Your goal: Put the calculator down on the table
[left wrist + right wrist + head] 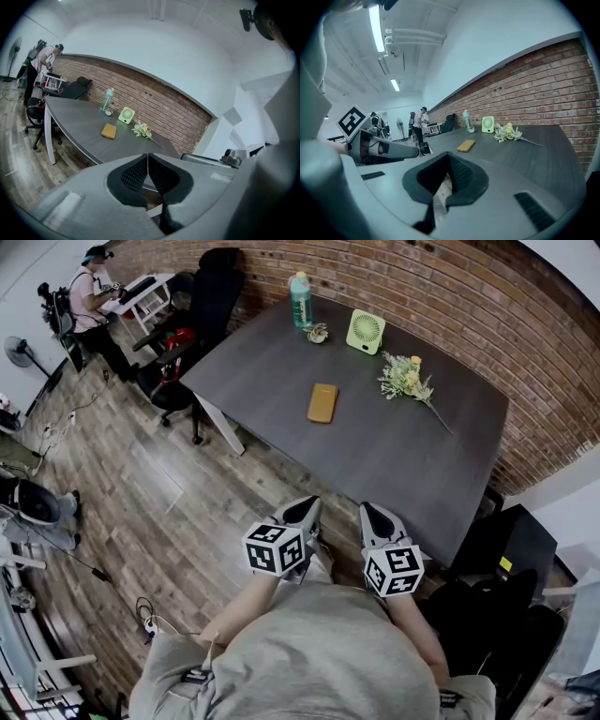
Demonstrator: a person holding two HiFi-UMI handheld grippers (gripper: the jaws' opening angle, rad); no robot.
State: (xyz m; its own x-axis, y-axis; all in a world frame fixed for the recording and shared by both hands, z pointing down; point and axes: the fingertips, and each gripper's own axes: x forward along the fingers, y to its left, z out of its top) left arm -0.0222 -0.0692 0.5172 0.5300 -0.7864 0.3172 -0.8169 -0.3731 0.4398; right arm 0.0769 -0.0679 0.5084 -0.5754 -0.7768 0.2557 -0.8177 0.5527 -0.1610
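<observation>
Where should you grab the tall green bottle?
Probably round the middle of the bottle, with the jaws level, coming from the open near side of the table. It stands upright and round-bodied, with the brick wall behind it and a small object close beside it.

A dark grey desk [394, 460] stood on a wooden floor [141, 512]. A flat orange calculator [322, 402] lay near the desk's middle, apart from everything else. Along the far edge stood a teal bottle [300, 298], a small ornament [317, 333] just beside it, and a green fan [366, 331]. A sprig of flowers [408, 381] lay flat nearby.
</observation>
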